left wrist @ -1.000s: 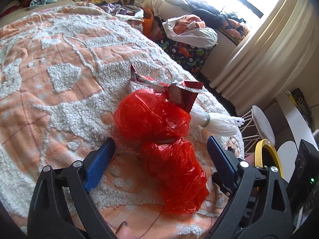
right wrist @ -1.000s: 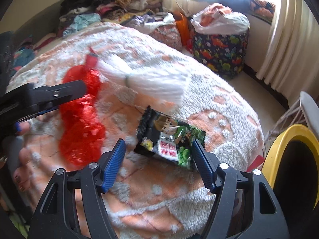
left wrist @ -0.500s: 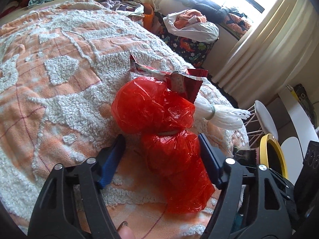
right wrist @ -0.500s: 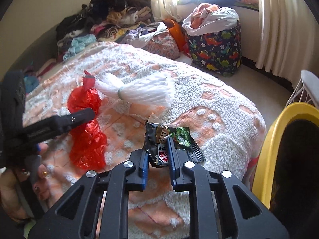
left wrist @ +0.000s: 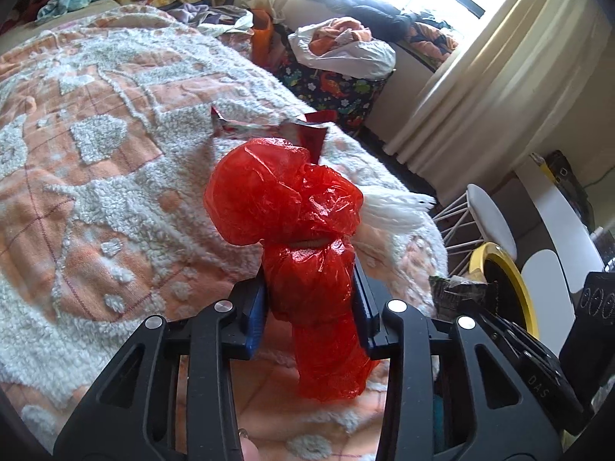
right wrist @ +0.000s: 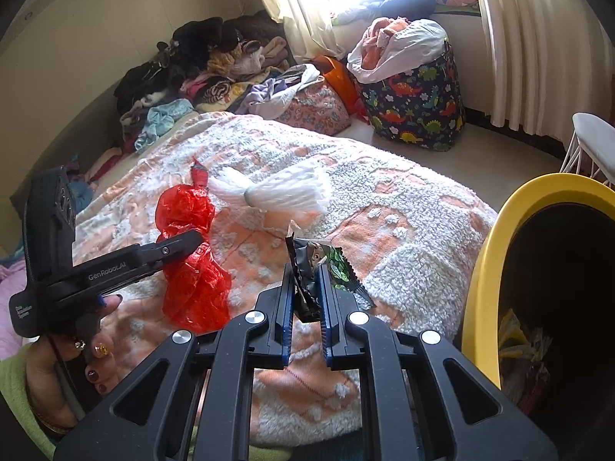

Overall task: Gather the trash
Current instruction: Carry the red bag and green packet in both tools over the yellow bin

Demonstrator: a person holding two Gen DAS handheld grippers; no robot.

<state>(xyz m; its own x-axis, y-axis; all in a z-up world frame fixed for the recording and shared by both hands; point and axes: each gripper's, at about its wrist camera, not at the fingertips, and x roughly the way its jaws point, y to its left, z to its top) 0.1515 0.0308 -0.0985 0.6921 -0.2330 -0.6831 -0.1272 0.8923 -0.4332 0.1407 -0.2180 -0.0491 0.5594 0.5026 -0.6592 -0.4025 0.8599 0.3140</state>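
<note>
A crumpled red plastic bag (left wrist: 292, 207) stands up off the orange-and-white bedspread (left wrist: 96, 176). My left gripper (left wrist: 309, 288) has its jaws closing on the bag's lower half, and the blue pads press its sides. In the right wrist view the same bag (right wrist: 192, 292) hangs from the left gripper (right wrist: 188, 242). My right gripper (right wrist: 305, 288) is shut on a dark snack wrapper (right wrist: 338, 269), held just above the bed's edge. A yellow-rimmed bin (right wrist: 484, 269) with trash inside stands to the right. A red wrapper (left wrist: 269, 128) and a white tassel bundle (right wrist: 284, 192) lie on the bed.
A dinosaur-print bag (right wrist: 415, 107) stuffed with laundry stands on the floor by the curtains (right wrist: 538, 38). Clothes are piled (right wrist: 215, 69) along the far wall. A white wire-legged stool (right wrist: 592, 134) stands behind the bin. A person's hand (right wrist: 57, 365) holds the left gripper.
The left jaws have closed in around the red bag and raised it. The right jaws shut on the snack wrapper and lifted it off the bedspread toward the yellow bin.
</note>
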